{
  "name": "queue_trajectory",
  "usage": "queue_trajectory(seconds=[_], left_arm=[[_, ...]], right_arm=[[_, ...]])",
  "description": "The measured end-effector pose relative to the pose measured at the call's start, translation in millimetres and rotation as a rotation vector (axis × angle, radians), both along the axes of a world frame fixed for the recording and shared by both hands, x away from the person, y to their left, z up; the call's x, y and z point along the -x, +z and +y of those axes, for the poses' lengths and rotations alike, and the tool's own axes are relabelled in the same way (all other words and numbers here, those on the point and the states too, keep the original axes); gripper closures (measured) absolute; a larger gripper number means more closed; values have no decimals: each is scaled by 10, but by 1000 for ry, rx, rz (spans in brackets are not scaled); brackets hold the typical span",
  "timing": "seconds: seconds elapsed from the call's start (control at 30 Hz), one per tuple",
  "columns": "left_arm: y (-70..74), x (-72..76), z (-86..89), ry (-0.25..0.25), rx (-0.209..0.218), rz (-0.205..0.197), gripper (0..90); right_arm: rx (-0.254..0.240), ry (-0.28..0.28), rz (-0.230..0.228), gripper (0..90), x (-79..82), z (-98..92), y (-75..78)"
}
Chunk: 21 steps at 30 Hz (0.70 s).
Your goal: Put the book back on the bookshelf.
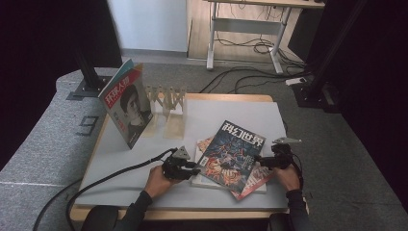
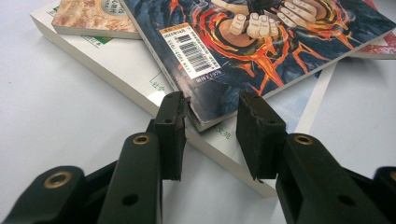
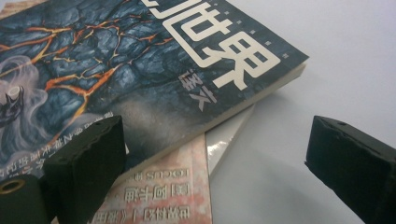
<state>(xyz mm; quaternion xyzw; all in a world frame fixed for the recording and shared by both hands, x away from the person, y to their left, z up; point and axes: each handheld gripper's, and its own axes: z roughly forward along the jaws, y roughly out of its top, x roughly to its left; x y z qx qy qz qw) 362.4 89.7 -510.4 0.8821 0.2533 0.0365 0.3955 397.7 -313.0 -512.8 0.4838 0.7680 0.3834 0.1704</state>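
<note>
Magazine [image 2: 280, 42] corner between left tool [image 2: 212, 135] pads

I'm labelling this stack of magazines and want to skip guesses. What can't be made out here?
- White book at the bottom of the stack: cover mostly hidden by the dark magazine in every view.
- Pink magazine: cut off by the right gripper view's bottom edge, overlapped by the dark one.
- Left gripper: whether its pads press the dark magazine's corner is unclear.
- Wooden rack: too small in the high view.
</note>
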Motion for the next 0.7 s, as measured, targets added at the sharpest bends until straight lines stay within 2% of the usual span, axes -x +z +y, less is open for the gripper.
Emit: queue_trajectory(seconds=[0.27,0.43,0.7], left_arm=[[-9,8,-1,-5,-2,-11,613],[-12,14,-2,-8,-5,-19,610],[-16,19,-2,-11,-8,-27,605]], right_arm=[[-81,2,64,33,-154,-18,-46],[-105,10,108,26,-249,-40,-57],[-175,21,163,28,-414,-61,-106]])
